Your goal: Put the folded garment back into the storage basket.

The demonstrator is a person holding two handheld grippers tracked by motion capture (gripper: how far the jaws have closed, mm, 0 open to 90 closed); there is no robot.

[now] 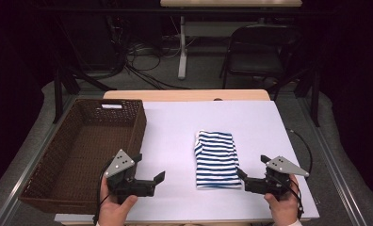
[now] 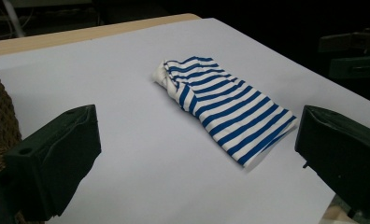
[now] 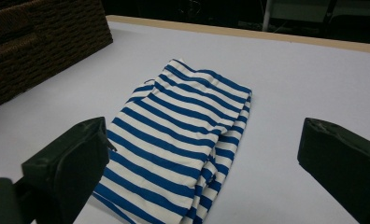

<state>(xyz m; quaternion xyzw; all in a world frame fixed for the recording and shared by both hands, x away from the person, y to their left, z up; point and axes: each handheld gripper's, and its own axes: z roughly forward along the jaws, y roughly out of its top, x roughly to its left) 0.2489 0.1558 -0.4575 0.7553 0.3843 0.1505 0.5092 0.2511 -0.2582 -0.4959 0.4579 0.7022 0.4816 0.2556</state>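
Observation:
A folded blue-and-white striped cloth [image 1: 216, 159] lies flat on the white table top [image 1: 175, 136], right of centre. My left gripper [image 1: 149, 168] rests near the front edge, left of the cloth and apart from it, its jaws wide open and empty. In the left gripper view the striped cloth [image 2: 225, 105] lies ahead between the open jaws of my left gripper [image 2: 197, 140]. My right gripper [image 1: 253, 166] stands open at the cloth's near right corner. In the right gripper view the striped cloth [image 3: 178, 140] stretches away from the empty right gripper [image 3: 204, 140], with nothing pinched.
A brown wicker basket [image 1: 140, 125] stands empty on the table's left side, close to my left hand, and its wall [image 3: 43, 42] fills the far left of the right gripper view. Behind the table are a black chair [image 1: 257, 52], cables and another table's leg.

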